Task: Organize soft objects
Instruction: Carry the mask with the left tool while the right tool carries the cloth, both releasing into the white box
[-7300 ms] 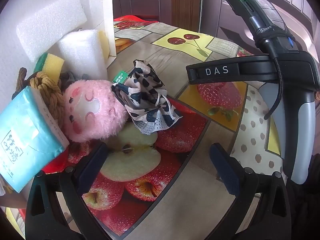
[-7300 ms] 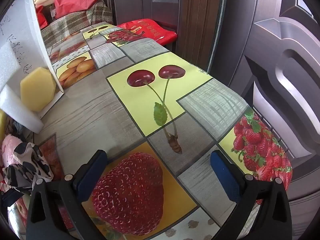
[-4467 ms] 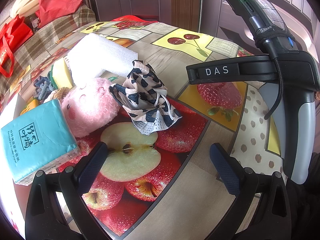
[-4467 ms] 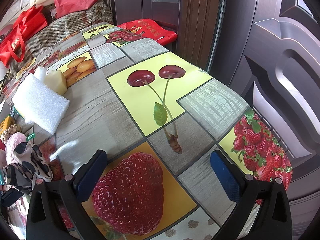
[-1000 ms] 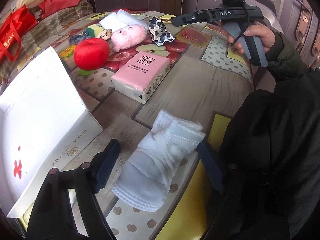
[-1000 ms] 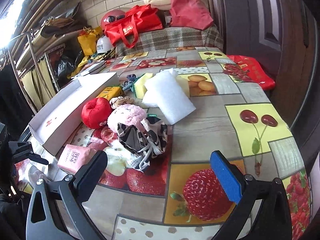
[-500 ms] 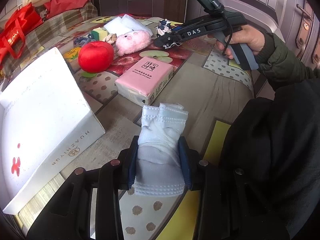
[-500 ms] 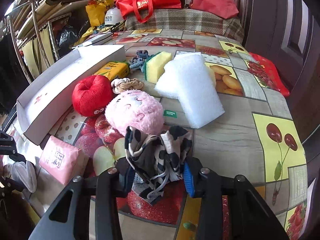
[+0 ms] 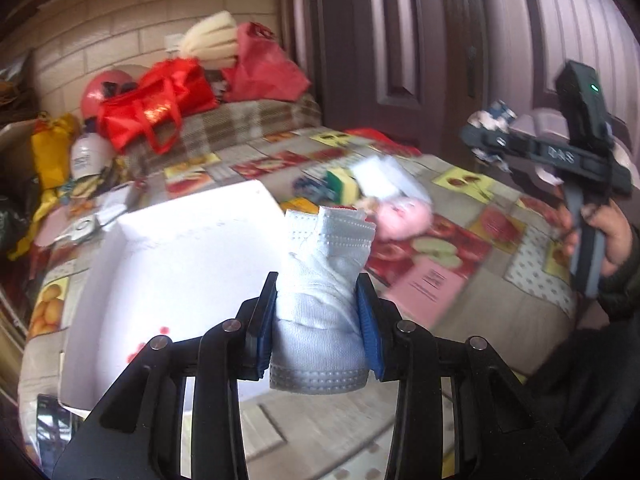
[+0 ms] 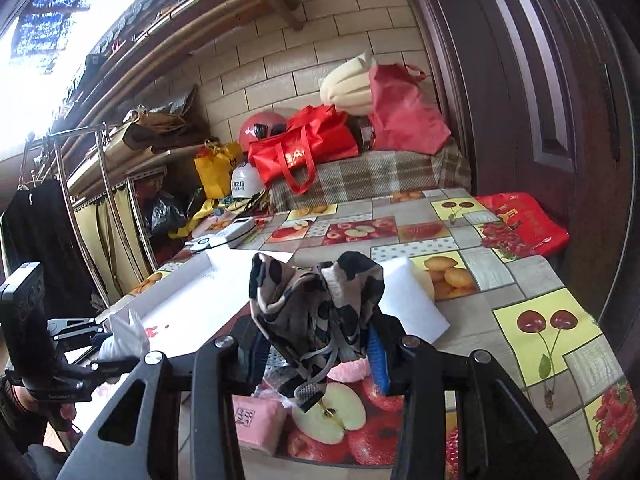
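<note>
My left gripper [image 9: 318,328] is shut on a rolled white face mask [image 9: 322,280], held above the table in front of the open white box [image 9: 176,264]. My right gripper [image 10: 318,356] is shut on a crumpled black-and-cream spotted mask [image 10: 316,304], also lifted off the table. In the left wrist view the right gripper [image 9: 486,142] shows at the upper right with the spotted mask [image 9: 494,120] in its tip. In the right wrist view the left gripper [image 10: 116,346] shows at the lower left with the white mask [image 10: 126,338].
On the fruit-print tablecloth [image 10: 532,320] lie a pink plush [image 9: 404,216], a pink tissue pack [image 9: 426,284], a white foam block [image 10: 408,304] and a yellow-green sponge [image 9: 340,184]. Red bags [image 10: 304,152] sit on a plaid bench behind. A person's hand [image 9: 612,240] holds the right gripper.
Both grippers closed on their masks within the last second, then rose off the table. The left one also swung toward the white box.
</note>
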A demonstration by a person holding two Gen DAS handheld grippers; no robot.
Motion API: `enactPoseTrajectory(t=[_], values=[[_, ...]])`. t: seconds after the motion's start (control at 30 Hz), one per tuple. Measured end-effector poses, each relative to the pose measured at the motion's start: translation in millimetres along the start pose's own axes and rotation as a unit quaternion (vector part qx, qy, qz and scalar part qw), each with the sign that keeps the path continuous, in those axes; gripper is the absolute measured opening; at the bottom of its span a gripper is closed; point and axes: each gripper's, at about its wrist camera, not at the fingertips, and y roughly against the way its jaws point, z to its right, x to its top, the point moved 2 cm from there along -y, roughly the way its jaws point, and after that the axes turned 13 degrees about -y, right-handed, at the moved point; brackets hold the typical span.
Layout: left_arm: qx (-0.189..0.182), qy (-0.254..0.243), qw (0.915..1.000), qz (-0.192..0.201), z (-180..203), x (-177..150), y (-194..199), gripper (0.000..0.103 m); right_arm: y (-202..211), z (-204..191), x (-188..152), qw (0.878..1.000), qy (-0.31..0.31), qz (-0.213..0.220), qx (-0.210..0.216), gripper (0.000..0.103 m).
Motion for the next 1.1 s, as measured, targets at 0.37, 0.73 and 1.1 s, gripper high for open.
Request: enactPoseTrajectory(t=[0.37, 0.73, 1.1], values=[[0.145, 0.105, 0.9834, 0.028, -68.6, -27.9, -11.0, 0.036, -38.7, -42.7, -40.6, 0.999, 0.035, -0.018, 0.013, 0.041], [0.202, 0.125, 0.9714, 0.006, -95.9, -32.8, -28.4, 0.037, -67.4, -104.4, -62.0, 0.994, 0.100, -0.023, 0.041, 0.041], [0.205, 0.173, 0.9631, -0.023, -128.2, -41.8, -42.8, 0.037, -122.7, -129.3, -72.8, 0.992, 0.108, -0.063, 0.030, 0.042]])
